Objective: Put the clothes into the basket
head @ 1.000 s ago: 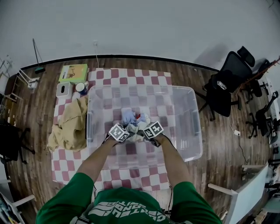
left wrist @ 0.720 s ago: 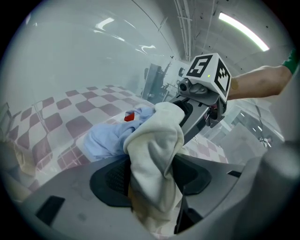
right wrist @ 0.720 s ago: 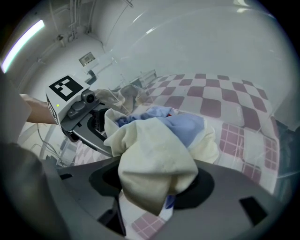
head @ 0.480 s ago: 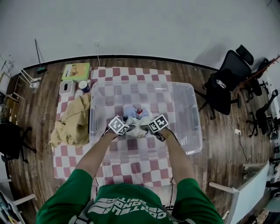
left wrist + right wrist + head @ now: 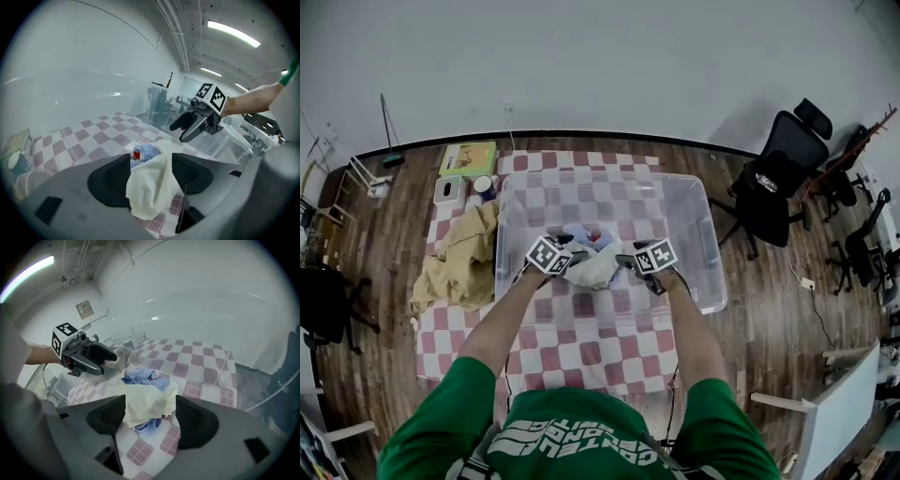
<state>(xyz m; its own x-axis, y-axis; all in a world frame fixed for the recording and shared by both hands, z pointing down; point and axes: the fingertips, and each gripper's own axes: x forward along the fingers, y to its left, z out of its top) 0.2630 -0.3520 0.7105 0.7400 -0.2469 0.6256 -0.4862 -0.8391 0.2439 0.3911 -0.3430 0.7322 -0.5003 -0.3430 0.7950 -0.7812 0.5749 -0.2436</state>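
A clear plastic basket (image 5: 705, 234) stands on the checked table. Inside it a cream cloth (image 5: 595, 272) lies over blue clothing (image 5: 581, 236) with a red patch. My left gripper (image 5: 575, 257) is at the cloth's left and my right gripper (image 5: 625, 261) at its right, both low in the basket. In the left gripper view the cream cloth (image 5: 150, 187) fills the gap between the spread jaws, without being pinched. In the right gripper view the jaws are opening around the cream cloth (image 5: 147, 401), which rests on the blue clothing (image 5: 140, 375). A tan heap of clothes (image 5: 459, 262) lies left of the basket.
A green book (image 5: 469, 157), a white box (image 5: 448, 189) and a cup (image 5: 481, 186) sit at the table's far left corner. Black office chairs (image 5: 773, 192) stand on the wooden floor to the right. The checked tablecloth (image 5: 609, 337) shows in front of the basket.
Both grippers have moved apart and their jaws have spread. The bunched cream cloth between them has come loose and now lies on the blue clothing.
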